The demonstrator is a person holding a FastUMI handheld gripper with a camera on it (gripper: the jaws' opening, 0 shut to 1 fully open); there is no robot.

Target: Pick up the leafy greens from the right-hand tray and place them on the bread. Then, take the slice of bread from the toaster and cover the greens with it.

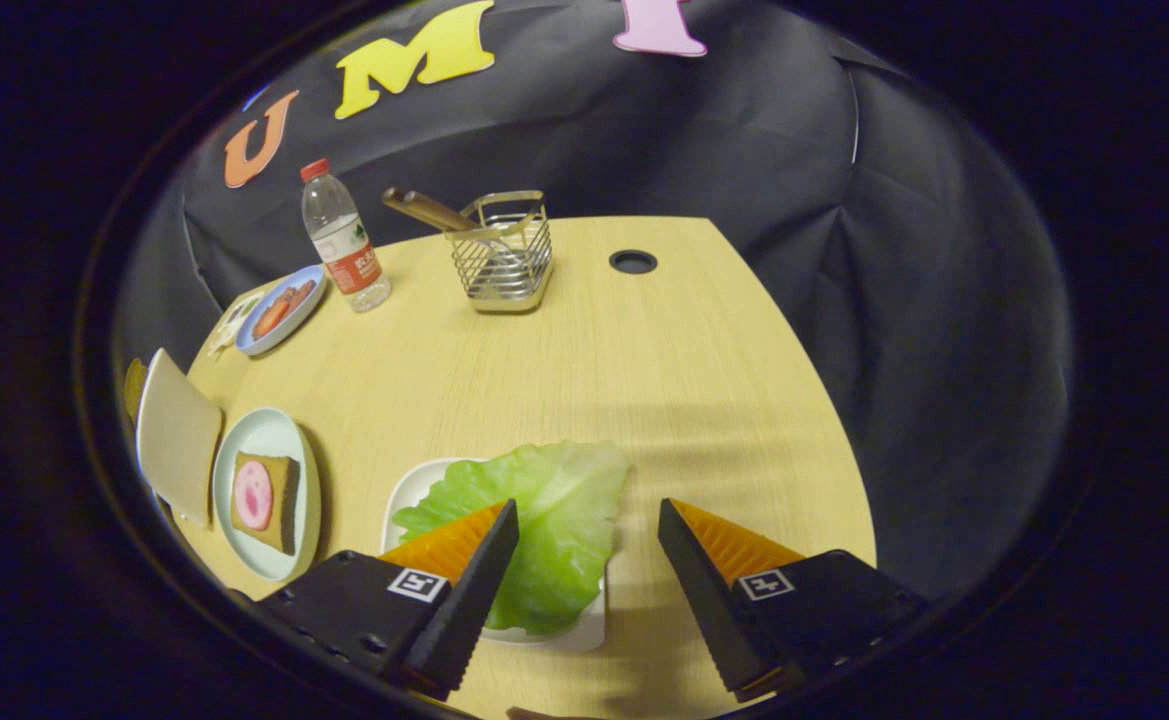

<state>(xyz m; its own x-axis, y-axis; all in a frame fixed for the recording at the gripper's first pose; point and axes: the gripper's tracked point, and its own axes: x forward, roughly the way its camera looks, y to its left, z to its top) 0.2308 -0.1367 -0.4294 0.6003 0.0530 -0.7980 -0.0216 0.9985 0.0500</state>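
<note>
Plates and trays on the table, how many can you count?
3. A white tray under the leafy greens, between and just ahead of the open gripper fingers; a pale green plate holding the bread; a blue plate beside the water bottle.

My booth is dim, with light falling from above onto the table, whose pale wood is the brightest thing in sight. The cloth wall behind stays dark, its folds catching only faint grey sheen. A soft, broad shadow band crosses the table just beyond the lettuce leaf, and my gripper, its fingers spread apart, throws darker shadow onto the near edge. The lettuce looks sharp and evenly lit. The wire basket gives small glints; the water bottle shows a mild highlight. The fisheye bends the table's edges into curves, and the plates at the left edge look stretched and slightly soft.
</note>
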